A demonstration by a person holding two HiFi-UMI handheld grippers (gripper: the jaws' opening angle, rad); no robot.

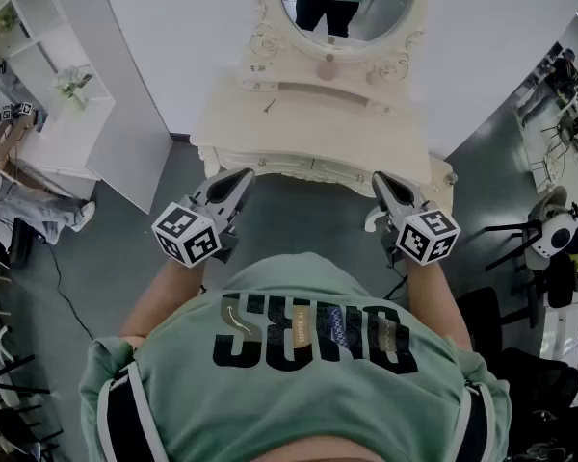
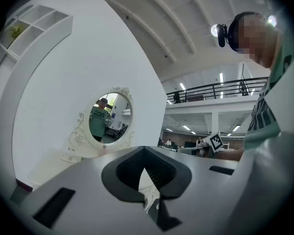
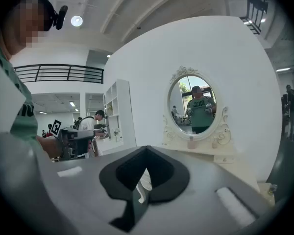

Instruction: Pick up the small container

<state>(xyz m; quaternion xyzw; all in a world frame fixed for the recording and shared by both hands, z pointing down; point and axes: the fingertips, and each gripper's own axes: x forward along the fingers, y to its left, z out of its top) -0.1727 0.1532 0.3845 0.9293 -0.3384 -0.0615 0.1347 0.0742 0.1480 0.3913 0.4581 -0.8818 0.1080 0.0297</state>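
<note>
1. Person in a green tee (image 1: 308, 354) stands at a cream dresser, a claw in each hand, both held up at chest height.
2. Left claw (image 1: 239, 179): jaws pressed together, nothing btwn them. Tips sit just over the front edge of the worktop (image 1: 308, 133).
3. Right claw (image 1: 381, 183): same story, jaws closed up, empty, near the front-right corner of the worktop.
4. The small container (image 1: 326, 68) stands upright at the back of the worktop, right under the oval mirror (image 1: 385, 8), approx. centred. Well apart from both claws, neither touching it.
5. From the right claw view the container (image 3: 190, 142) shows at the foot of the mirror frame, with another small item (image 3: 214, 143) just beside it to the right.
6. Mirror reflects the green tee.
7. Off to the left: white shelf unit (image 1: 39, 8) w/ a plant on it, and a second person (image 1: 5, 176) sitting at a white desk.
</note>
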